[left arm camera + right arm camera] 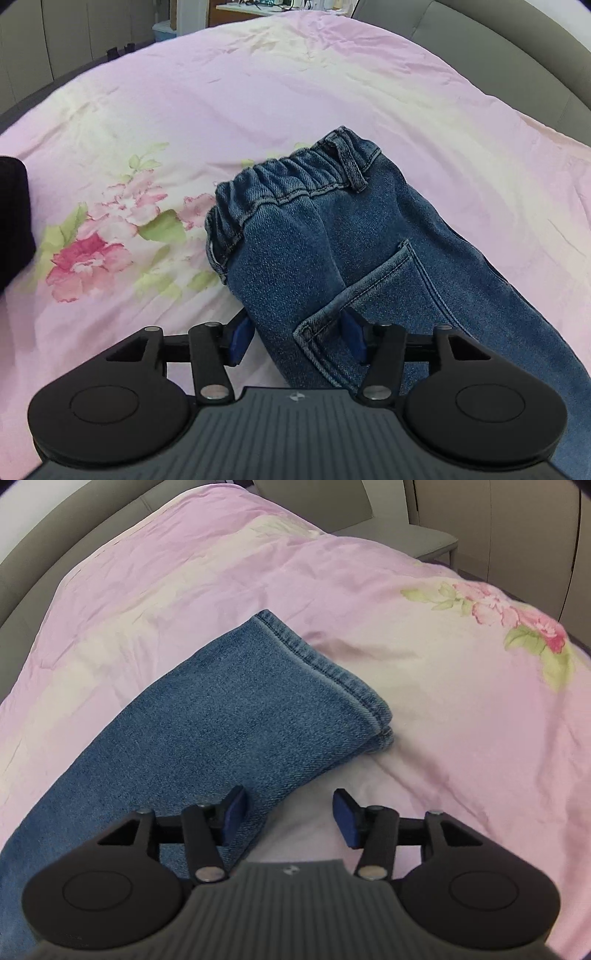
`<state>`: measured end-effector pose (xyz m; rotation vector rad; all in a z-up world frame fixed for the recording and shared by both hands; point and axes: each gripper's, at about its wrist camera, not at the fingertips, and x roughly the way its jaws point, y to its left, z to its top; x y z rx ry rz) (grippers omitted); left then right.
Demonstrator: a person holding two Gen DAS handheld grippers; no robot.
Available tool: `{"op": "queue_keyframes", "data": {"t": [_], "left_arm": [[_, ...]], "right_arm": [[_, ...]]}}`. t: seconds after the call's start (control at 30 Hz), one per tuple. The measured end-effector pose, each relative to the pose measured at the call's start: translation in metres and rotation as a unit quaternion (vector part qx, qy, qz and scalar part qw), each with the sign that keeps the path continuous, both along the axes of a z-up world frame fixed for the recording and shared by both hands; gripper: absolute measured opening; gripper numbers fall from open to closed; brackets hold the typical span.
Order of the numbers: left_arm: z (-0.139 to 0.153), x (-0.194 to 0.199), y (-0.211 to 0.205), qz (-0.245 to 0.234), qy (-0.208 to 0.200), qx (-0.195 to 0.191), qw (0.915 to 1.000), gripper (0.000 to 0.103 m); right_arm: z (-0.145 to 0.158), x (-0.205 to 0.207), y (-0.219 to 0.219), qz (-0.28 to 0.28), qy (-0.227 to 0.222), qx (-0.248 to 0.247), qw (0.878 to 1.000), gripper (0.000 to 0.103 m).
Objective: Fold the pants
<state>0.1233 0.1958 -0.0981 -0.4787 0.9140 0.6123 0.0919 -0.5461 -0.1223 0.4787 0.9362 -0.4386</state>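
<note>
— Lying where, the jeans?

— Resting flat on the pink floral duvet, folded lengthwise, one leg stacked on the other. Elastic waistband pointing away in the left wrist view, belt loop showing, back pocket facing up.

— And the left gripper?

— Hovering low over the seat of the jeans, jaws standing apart with denim bulging up between them. One blue pad sitting at the near edge of the fabric, the other at the pocket's corner. Not clamping anything.

— The right gripper?

— Sitting near the leg end, jaws likewise spread wide. Left pad overlapping the edge of the leg; right pad over bare duvet. Whether touching the cloth, impossible to tell.

— The hems?

— Lying stacked, nearly even, running diagonally beyond the right gripper, lower layer peeking out at the near corner.

— Anything else around?

— Something dark cutting in at the left edge, too blurred to identify. Grey padded headboard curving behind the bedding.
</note>
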Motion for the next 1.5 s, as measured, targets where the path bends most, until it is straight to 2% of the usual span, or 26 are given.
{"op": "queue_keyframes", "data": {"t": [0.1, 0.13, 0.23, 0.4, 0.57, 0.63, 0.7, 0.73, 0.9, 0.93, 0.97, 1.03, 1.1, 1.17, 1.23, 1.3, 1.37, 1.43, 1.5], "left_arm": [[0.014, -0.01, -0.006, -0.001, 0.0, 0.055, 0.9985, 0.063], [0.019, -0.01, -0.007, -0.002, -0.004, 0.062, 0.998, 0.063], [0.029, -0.009, -0.009, -0.033, -0.033, 0.049, 0.9977, 0.063], [0.048, 0.005, -0.037, -0.112, -0.058, 0.028, 0.9916, 0.063], [0.044, 0.023, -0.069, -0.177, -0.056, 0.002, 0.9826, 0.063], [0.038, 0.026, -0.08, -0.19, -0.049, -0.002, 0.9806, 0.063], [0.03, 0.031, -0.089, -0.202, -0.036, 0.004, 0.9787, 0.063], [0.026, 0.032, -0.092, -0.205, -0.029, 0.006, 0.9784, 0.063], [0.009, 0.032, -0.097, -0.21, -0.007, 0.003, 0.9778, 0.063], [0.006, 0.032, -0.098, -0.21, 0.0, 0.003, 0.9778, 0.063], [0.002, 0.033, -0.099, -0.209, 0.005, 0.002, 0.9778, 0.063], [-0.006, 0.034, -0.102, -0.211, 0.015, 0.001, 0.9774, 0.063], [-0.01, 0.034, -0.108, -0.214, 0.02, 0.013, 0.9766, 0.064], [-0.011, 0.034, -0.115, -0.218, 0.022, 0.029, 0.9752, 0.064], [-0.011, 0.033, -0.119, -0.224, 0.023, 0.033, 0.9739, 0.064], [-0.01, 0.032, -0.119, -0.225, 0.024, 0.031, 0.9736, 0.063], [-0.009, 0.03, -0.118, -0.226, 0.026, 0.032, 0.9732, 0.063], [-0.01, 0.03, -0.118, -0.227, 0.031, 0.038, 0.9726, 0.063], [-0.012, 0.03, -0.121, -0.229, 0.034, 0.047, 0.9717, 0.063]], "right_arm": [[0.01, -0.001, -0.004, 0.015, 0.011, -0.037, 0.999, 0.063], [0.012, -0.002, -0.009, 0.015, 0.015, -0.051, 0.998, 0.064], [0.023, -0.007, -0.019, 0.009, 0.022, -0.078, 0.997, 0.066], [0.041, -0.008, -0.036, 0.022, -0.005, -0.058, 0.998, 0.065], [0.052, 0.011, -0.043, 0.068, -0.031, -0.059, 0.996, 0.064], [0.049, 0.022, -0.047, 0.078, -0.036, -0.048, 0.995, 0.06], [0.042, 0.036, -0.053, 0.084, -0.032, -0.025, 0.996, 0.049], [0.039, 0.041, -0.056, 0.081, -0.023, -0.016, 0.996, 0.047], [0.025, 0.027, -0.072, 0.04, -0.025, 0.038, 0.998, 0.049], [0.02, 0.02, -0.078, 0.021, -0.024, 0.061, 0.998, 0.051], [0.015, 0.011, -0.085, -0.003, -0.026, 0.087, 0.996, 0.057], [-0.001, -0.007, -0.1, -0.055, -0.042, 0.154, 0.986, 0.06], [-0.023, -0.021, -0.109, -0.097, -0.054, 0.223, 0.969, 0.06], [-0.043, -0.026, -0.112, -0.126, -0.073, 0.265, 0.953, 0.058], [-0.054, -0.027, -0.113, -0.147, -0.1, 0.281, 0.943, 0.045], [-0.053, -0.027, -0.112, -0.17, -0.116, 0.274, 0.939, 0.025], [-0.031, -0.024, -0.106, -0.146, -0.145, 0.242, 0.948, 0.023], [0.013, -0.011, -0.094, -0.058, -0.184, 0.17, 0.966, 0.021], [0.052, -0.005, -0.065, 0.048, -0.19, 0.043, 0.98, 0.019]]}}
